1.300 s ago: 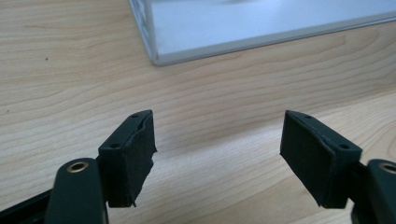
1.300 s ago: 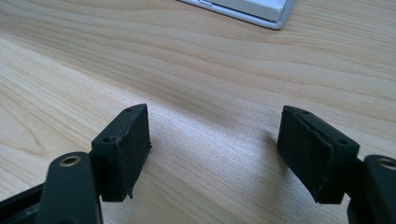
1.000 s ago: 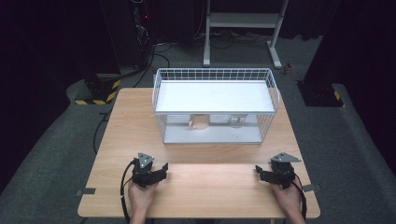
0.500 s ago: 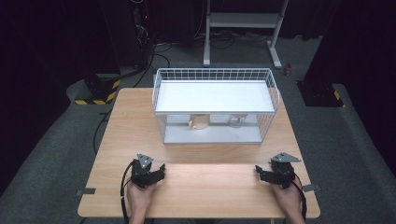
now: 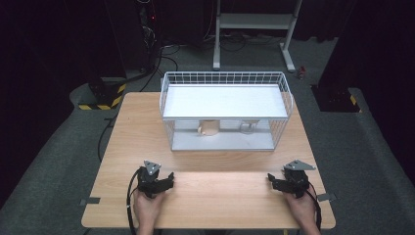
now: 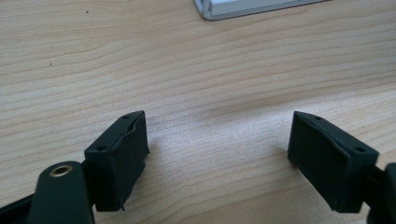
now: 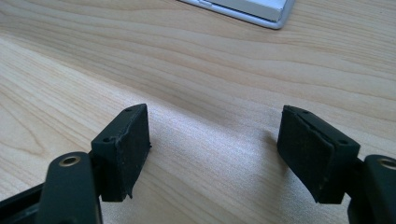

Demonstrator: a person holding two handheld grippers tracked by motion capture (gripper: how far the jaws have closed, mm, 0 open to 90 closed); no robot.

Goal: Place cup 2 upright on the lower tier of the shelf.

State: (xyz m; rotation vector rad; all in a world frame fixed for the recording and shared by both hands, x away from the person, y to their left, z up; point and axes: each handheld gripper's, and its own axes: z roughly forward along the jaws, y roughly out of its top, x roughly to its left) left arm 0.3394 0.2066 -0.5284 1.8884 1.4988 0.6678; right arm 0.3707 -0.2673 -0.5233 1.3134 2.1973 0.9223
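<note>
Both claws rest empty on the table point(image 5: 215, 191), left claw point(image 5: 169, 177) with jaws just widened, right claw point(image 5: 270, 180) apart too. The small round object point(image 5: 209, 128) sits under the wire rack's point(image 5: 225, 78) shelf; a careless reach could snag the wires

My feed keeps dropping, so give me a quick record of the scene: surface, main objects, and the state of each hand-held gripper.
surface: wooden table
main object: white wire rack with a solid shelf, at the far middle of the table
under the shelf: a small tan object, too small to identify
left hand-held gripper: open, nothing between the jaws, which have just been opening; low over the near left of the table
right hand-held gripper: open, nothing between the jaws; near right
</note>
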